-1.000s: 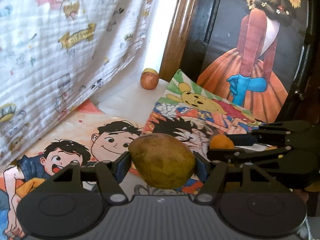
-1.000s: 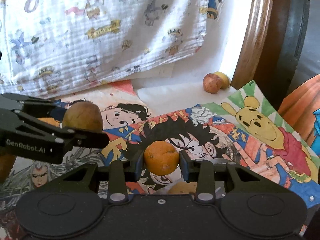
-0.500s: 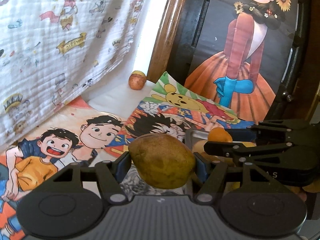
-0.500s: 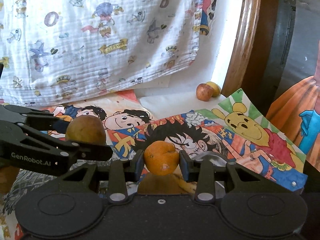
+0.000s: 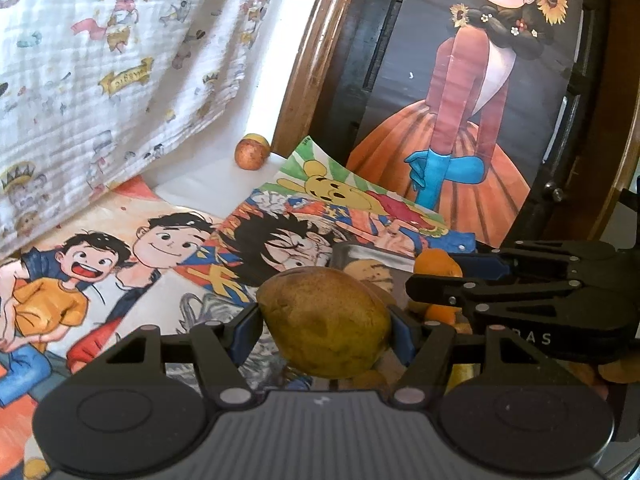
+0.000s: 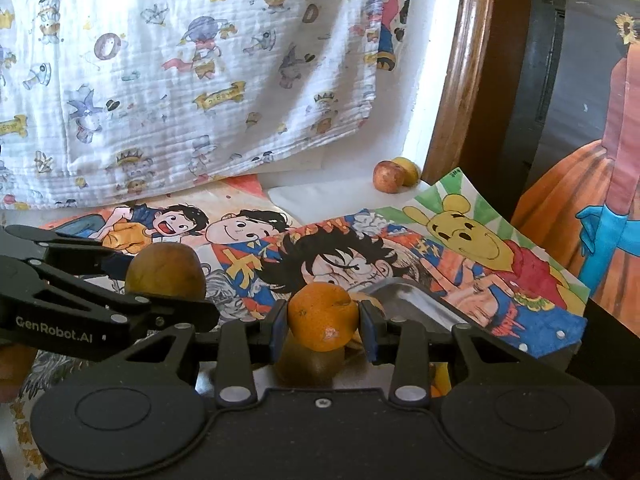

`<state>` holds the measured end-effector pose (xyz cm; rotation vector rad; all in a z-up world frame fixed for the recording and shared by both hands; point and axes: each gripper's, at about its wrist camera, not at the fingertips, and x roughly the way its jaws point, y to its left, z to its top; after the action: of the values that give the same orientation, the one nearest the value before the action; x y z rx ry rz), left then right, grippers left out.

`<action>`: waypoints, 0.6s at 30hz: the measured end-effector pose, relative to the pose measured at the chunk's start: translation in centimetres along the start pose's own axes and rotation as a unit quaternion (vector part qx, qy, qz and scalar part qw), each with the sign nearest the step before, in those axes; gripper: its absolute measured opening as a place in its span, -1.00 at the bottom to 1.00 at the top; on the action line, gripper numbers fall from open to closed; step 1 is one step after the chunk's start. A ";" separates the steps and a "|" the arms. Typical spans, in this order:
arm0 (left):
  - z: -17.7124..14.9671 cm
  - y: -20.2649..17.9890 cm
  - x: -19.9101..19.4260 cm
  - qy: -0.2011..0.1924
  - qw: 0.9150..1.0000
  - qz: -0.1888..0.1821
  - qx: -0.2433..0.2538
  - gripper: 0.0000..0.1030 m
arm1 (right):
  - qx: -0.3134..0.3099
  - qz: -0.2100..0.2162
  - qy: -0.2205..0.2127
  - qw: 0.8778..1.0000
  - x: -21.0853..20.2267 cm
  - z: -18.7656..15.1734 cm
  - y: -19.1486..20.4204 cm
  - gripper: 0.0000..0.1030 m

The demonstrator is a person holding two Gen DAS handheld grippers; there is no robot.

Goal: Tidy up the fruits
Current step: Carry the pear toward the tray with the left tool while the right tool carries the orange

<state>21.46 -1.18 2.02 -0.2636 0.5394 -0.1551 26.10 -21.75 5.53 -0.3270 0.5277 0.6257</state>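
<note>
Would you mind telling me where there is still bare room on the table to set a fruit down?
The white strip between the hanging cloth and the Pooh poster, left of the two small fruits, is bare. The two-boys poster is also free. The metal tray beneath both grippers is crowded with fruit.

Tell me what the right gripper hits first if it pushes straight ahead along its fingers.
Likely the metal tray just beyond the orange that the right gripper holds; then the cartoon poster. Depth is unclear.
</note>
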 end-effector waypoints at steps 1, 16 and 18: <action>-0.1 -0.2 -0.1 0.000 1.000 -0.001 0.000 0.36 | 0.001 -0.001 -0.001 1.000 -0.2 -0.1 -0.1 -0.24; -2.0 -3.0 -1.4 0.007 1.000 -0.019 0.021 0.36 | 0.040 -0.032 -0.006 0.999 -4.2 -2.9 -2.4 -0.23; -2.3 -3.4 -1.5 0.010 0.999 -0.022 0.024 0.36 | 0.046 -0.036 -0.004 0.998 -4.7 -3.4 -2.6 -0.23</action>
<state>18.76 -4.62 1.84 -0.2279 0.5499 -0.2123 23.24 -27.44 5.68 -0.2557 0.5330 0.5315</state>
